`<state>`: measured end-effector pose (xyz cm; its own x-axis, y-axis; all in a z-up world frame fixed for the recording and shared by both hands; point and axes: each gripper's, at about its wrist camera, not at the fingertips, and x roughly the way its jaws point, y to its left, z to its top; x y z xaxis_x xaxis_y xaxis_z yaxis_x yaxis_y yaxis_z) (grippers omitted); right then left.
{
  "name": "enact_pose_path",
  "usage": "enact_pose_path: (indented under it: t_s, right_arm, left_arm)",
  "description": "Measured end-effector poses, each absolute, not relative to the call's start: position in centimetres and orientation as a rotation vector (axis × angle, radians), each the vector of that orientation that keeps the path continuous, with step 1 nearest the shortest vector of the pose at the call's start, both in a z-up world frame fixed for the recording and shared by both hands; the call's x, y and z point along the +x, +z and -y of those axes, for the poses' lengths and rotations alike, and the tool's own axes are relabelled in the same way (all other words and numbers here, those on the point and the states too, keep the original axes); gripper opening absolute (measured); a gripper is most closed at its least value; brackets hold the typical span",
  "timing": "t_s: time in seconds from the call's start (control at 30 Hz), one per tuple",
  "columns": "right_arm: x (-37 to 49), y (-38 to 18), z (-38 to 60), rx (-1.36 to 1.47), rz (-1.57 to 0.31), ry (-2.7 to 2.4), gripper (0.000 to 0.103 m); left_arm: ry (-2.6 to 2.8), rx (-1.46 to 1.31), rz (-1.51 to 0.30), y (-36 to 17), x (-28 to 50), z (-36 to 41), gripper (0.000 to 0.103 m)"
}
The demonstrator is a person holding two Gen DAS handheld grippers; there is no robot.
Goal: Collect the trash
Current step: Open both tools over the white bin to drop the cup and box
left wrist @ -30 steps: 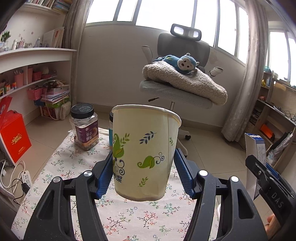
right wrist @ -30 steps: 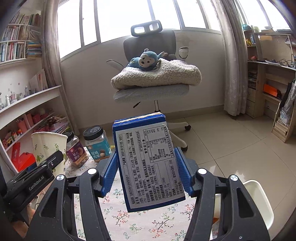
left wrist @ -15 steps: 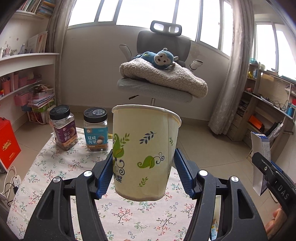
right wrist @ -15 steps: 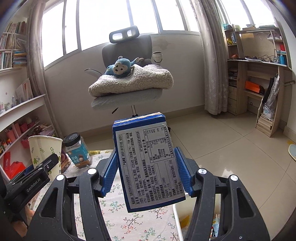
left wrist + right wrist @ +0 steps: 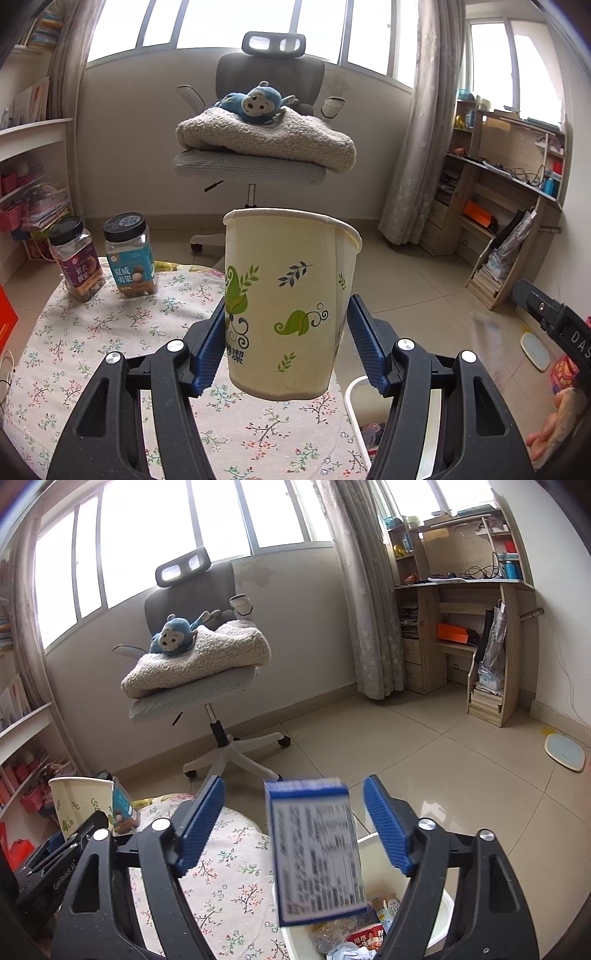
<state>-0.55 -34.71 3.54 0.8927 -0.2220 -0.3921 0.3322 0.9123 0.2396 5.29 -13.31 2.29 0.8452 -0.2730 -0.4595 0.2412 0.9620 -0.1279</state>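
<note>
We hold the right tongs (image 5: 293, 827) over the bin (image 5: 445, 910), jaws opening to drop the carton (image 5: 314, 853); left tongs (image 5: 287, 345) clamp the cup (image 5: 286, 295) awaiting its turn

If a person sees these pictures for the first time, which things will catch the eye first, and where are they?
In the right wrist view, a blurred blue box hangs free between the opening jaws of the right tool, just above a white trash bin. In the left wrist view, a leaf-printed paper cup fills the middle, gripped by the left tool above the flowered cloth.

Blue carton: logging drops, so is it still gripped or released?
Released: the blue carton hangs blurred between the right gripper's opening jaws, touching neither, above the white bin.
</note>
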Motion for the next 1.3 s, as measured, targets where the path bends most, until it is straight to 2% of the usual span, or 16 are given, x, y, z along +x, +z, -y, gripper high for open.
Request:
enact_pose_path:
  t_s: [0.53,0.63,0.7,0.73,0.9,1.1,1.3]
  right_arm:
    - [-5.6,3.4,43.1,0.431,-0.285,-0.490,0.090]
    - [-6.7,3.4,44.3,0.455,-0.269,-0.527,0.092]
    - [-7.3,3.5,44.9,0.461,-0.254,-0.552,0.094]
    - [-7.6,3.5,45.0,0.463,-0.245,-0.562,0.096]
    - [-8.1,3.7,44.9,0.451,-0.239,-0.598,0.096]
    - [-7.7,4.1,42.3,0.360,-0.226,-0.665,0.096]
    - [-7.1,4.7,38.9,0.291,-0.191,-0.667,0.096]
  left_arm:
    - [-0.518,0.030,-0.539,1.1,2.4,25.3,0.064]
    - [-0.568,0.042,-0.567,0.8,2.2,27.4,0.068]
    - [-0.585,0.050,-0.581,0.6,2.2,28.3,0.077]
    - [-0.587,0.052,-0.586,0.6,2.3,28.6,0.078]
    - [-0.580,0.051,-0.585,0.9,2.4,28.1,0.089]
    - [-0.490,0.060,-0.512,2.1,2.3,25.3,0.096]
    - [-0.370,0.033,-0.394,3.8,1.9,21.0,0.096]
